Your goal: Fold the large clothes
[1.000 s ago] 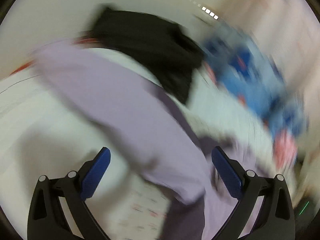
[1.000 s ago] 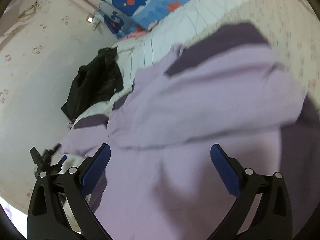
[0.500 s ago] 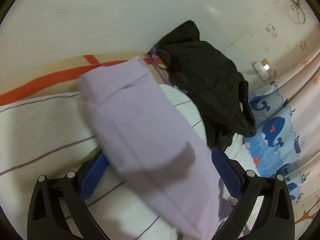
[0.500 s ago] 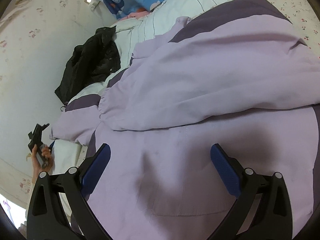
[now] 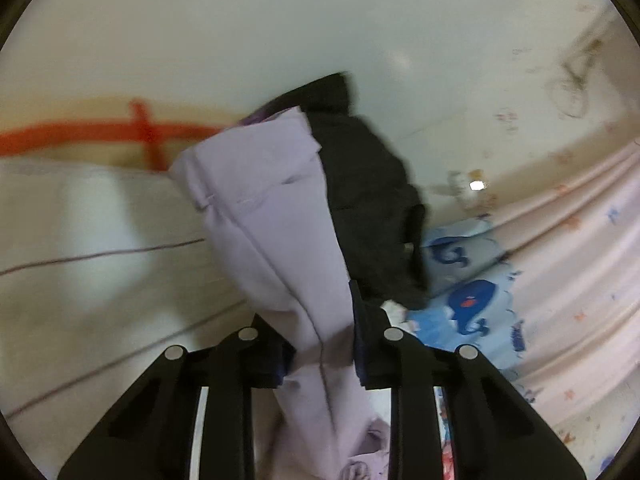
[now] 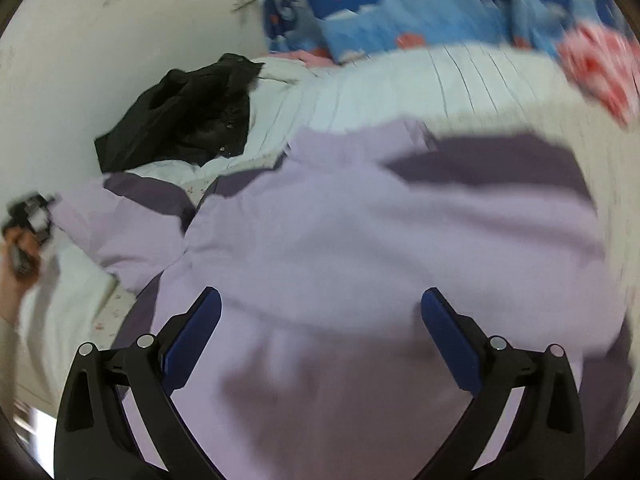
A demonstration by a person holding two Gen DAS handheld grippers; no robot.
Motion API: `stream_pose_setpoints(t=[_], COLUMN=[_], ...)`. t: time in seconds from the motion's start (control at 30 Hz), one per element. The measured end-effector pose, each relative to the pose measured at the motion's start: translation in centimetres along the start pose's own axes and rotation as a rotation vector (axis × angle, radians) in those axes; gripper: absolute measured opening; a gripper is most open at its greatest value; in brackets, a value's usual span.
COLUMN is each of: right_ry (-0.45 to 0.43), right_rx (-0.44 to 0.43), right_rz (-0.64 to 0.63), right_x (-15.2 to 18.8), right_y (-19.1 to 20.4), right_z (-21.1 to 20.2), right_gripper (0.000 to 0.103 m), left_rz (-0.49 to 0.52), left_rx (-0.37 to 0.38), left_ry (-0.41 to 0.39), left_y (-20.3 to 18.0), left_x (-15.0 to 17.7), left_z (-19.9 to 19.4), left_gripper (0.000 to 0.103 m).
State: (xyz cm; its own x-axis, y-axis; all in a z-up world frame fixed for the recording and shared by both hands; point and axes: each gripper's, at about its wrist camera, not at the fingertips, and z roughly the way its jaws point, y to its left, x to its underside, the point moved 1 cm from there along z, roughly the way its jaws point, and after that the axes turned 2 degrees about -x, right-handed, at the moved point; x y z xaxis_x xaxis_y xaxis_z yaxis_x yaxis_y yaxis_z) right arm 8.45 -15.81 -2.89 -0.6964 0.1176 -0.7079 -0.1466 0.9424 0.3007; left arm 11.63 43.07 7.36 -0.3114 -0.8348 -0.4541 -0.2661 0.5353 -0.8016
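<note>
- The left gripper [image 5: 320, 344] has just been closing its jaws, and they now pinch the lilac sleeve [image 5: 276, 216], which stands up between them above the striped bed [image 5: 80, 240].
- A black jacket [image 6: 188, 116] lies bunched near the wall, apart from the work.
- The lilac garment [image 6: 380, 240] is spread over the bed with one fold across it; judged from this, folding has only started.
- The right gripper [image 6: 320, 320] hovers over its body, jaws wide and holding nothing.
</note>
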Motion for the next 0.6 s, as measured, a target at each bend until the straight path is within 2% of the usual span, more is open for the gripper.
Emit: stream_pose_setpoints(t=[0.07, 0.1, 0.27, 0.3, 0.37, 0.4, 0.47, 0.5, 0.53, 0.57, 0.6], right_ry=[0.023, 0.033, 0.133, 0.148, 0.193, 0.198, 0.181, 0.17, 0.15, 0.131, 0.105], right_rx=[-0.025, -0.072, -0.185, -0.178, -0.053, -0.029, -0.047, -0.089, -0.12, -0.13, -0.15], right_rz=[-0.085, -0.124, -0.285, -0.293, -0.313, -0.289, -0.16, -0.11, -0.068, -0.051, -0.034], right_x=[-1.3, -1.5, -0.2, -0.1, 0.0, -0.3, -1.4, -1.9, -2.6, -3.0, -3.5], right_y=[2.5, 4.3, 11.7, 12.4, 13.1, 12.8, 11.0, 10.2, 9.7, 9.5, 9.6], right_z=[2.5, 3.9, 11.1, 12.3, 15.4, 16.3, 16.8, 16.5, 15.8, 15.2, 14.5], right_gripper=[0.097, 0.097, 0.097, 0.097, 0.096, 0.094, 0.066, 0.057, 0.038, 0.029, 0.027], left_rz=[0.038, 0.061, 0.12, 0.124, 0.138, 0.144, 0.153, 0.153, 0.151, 0.146, 0.136], left_rx=[0.045, 0.061, 0.135, 0.142, 0.142, 0.139, 0.124, 0.12, 0.117, 0.116, 0.115], left_ry=[-0.004, -0.004, 0.01, 0.016, 0.024, 0.026, 0.031, 0.033, 0.035, 0.034, 0.032], left_y=[-1.9, -2.9, -5.9, -6.1, -6.2, -6.2, -5.9, -5.5, -5.0, -4.4, -3.7], left_x=[-0.1, -0.1, 0.3, 0.4, 0.4, 0.5, 0.4, 0.3, 0.2, 0.1, 0.0], left_z=[-0.8, -1.1, -1.6, -1.4, -1.2, -1.1, -0.8, -0.8, -0.8, -1.1, -1.2], left_gripper=[0.025, 0.025, 0.024, 0.024, 0.024, 0.024, 0.024, 0.024, 0.024, 0.024, 0.024])
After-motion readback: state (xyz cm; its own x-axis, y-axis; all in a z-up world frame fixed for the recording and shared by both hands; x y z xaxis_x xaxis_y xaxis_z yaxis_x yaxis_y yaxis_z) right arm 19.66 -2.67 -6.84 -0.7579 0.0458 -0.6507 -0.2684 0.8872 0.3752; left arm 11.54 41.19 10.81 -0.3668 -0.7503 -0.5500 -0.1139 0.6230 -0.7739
